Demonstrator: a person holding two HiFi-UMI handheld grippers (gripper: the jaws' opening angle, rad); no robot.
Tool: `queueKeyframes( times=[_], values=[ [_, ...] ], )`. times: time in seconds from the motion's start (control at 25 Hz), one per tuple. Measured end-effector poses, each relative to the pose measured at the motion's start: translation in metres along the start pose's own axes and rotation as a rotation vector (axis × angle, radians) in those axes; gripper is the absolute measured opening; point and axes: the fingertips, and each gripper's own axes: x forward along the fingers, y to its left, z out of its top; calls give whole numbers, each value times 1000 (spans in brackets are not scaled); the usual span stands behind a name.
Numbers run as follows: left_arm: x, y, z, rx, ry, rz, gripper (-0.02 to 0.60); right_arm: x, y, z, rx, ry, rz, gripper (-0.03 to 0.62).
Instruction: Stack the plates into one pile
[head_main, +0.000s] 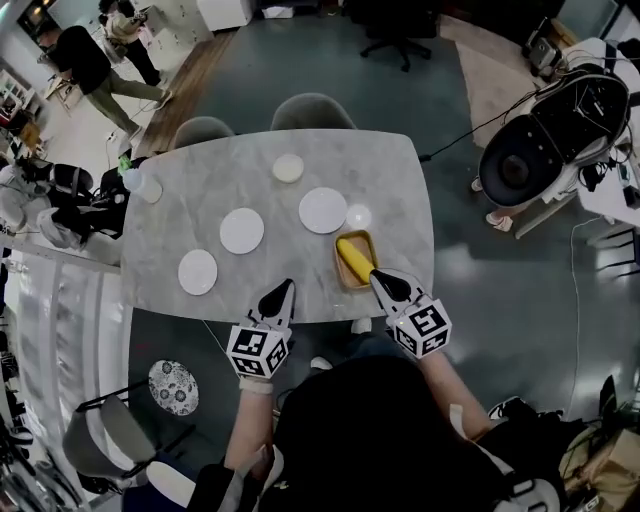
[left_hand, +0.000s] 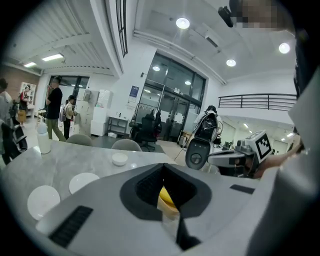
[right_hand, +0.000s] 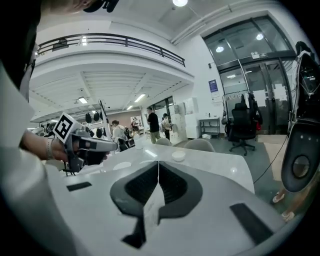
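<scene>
Plates lie singly on the grey marble bench (head_main: 400, 180), none on another yet. The lower-left plate (head_main: 197, 271) is nearest the bench's near edge, the middle plate (head_main: 241, 230) is up and to the right of it, and the largest plate (head_main: 322, 210) is right of centre. A small disc (head_main: 358, 216) sits just beside the largest plate, and a small dish (head_main: 288, 167) stands higher in the frame, well apart from the rest.

The left hand-held gripper (head_main: 286, 286) hangs over the near edge of the bench with its jaws pressed together and nothing between them. The yellow seen past its tips in its own view is the yellow thing (head_main: 355, 258) lying in a tan tray (head_main: 341, 276). The right hand-held gripper (head_main: 377, 277) is likewise closed and empty, its tip at the tray's near corner.

By my reading the stacking has not begun and this is the approach to a first pick. The next move calls for one pair of jaws to part and then drop low enough to catch a plate's thin rim. The left one is better placed for the lower-left or middle plate. The right one must clear the tray to reach the largest plate, which would make a sound base for the pile.
</scene>
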Motion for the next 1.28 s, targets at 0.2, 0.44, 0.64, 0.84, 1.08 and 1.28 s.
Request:
queueKeyframes(
  times=[0.2, 0.44, 0.64, 0.84, 1.08, 1.28],
  values=[
    [26, 9, 8, -10, 18, 56, 6, 22, -23, 6, -5, 26, 57, 17],
    [48, 23, 10, -48, 48, 118, 6, 42, -40, 6, -13, 67, 114, 17],
    [69, 30, 0, -73, 73, 138, 6, 59, -62, -4, -9, 106, 111, 17],
    [88, 50, -4, -89, 105, 129, 8, 84, -77, -5, -5, 139, 83, 17],
    [111, 73, -13, -104, 152, 81, 8, 113, -93, -16, -12, 205, 33, 17],
    [131, 94, -23, -118, 200, 33, 8, 136, -104, -25, 33, 275, -2, 17]
  ],
)
